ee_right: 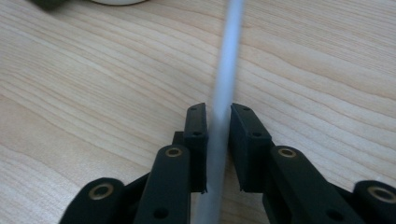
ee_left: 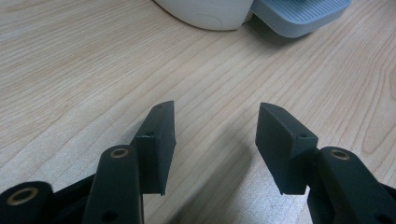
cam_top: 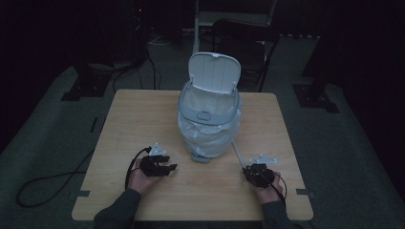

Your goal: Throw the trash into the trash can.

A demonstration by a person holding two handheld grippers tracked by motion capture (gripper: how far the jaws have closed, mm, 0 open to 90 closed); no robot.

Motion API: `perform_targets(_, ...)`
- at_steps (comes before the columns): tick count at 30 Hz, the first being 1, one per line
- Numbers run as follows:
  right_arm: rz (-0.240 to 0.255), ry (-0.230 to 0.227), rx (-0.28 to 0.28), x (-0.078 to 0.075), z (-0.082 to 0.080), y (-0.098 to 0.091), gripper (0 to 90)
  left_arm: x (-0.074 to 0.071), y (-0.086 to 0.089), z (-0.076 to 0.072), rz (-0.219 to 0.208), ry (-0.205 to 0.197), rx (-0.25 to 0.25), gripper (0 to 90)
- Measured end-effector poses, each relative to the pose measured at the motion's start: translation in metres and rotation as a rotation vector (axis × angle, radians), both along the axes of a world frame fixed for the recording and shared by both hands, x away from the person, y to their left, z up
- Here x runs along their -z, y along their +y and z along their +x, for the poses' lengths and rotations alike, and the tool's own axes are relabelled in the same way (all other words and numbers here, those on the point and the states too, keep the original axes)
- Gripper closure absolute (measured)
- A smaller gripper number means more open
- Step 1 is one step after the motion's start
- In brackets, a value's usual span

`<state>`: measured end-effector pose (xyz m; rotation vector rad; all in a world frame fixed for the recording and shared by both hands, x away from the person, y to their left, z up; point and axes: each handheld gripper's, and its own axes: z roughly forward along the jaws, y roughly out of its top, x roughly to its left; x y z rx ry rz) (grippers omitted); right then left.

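**Item: white rod in your right gripper, pedal bin ahead**

High view. Your right gripper (cam_top: 252, 172) sits at the near right of the wooden table (cam_top: 143, 109), closed round the near end of a thin white rod (cam_top: 237, 152). The rod's long axis runs away from you and slightly left, toward the base of the white pedal bin (cam_top: 210, 112), whose lid stands open over a bag liner. Your left gripper (cam_top: 167, 167) rests at the near left, pointing toward the bin.

Left gripper view. Jaws stand wide apart, nothing between them; the bin's grey pedal (ee_left: 303, 14) lies ahead and to the right.

Right gripper view. The rod (ee_right: 224, 88) passes lengthwise between the pads, which sit against it on both sides. Its far end points at the bin, so your right hand is the one to steer it.
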<state>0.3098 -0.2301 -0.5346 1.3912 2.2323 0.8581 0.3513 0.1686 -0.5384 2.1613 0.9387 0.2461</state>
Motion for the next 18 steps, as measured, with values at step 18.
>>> perform_targets(18, 0.018, -0.019, 0.101, -0.006, 0.0, -0.015, 79.7, 0.0, 0.0, 0.0, 0.001, 0.0, 0.0, 48.6)
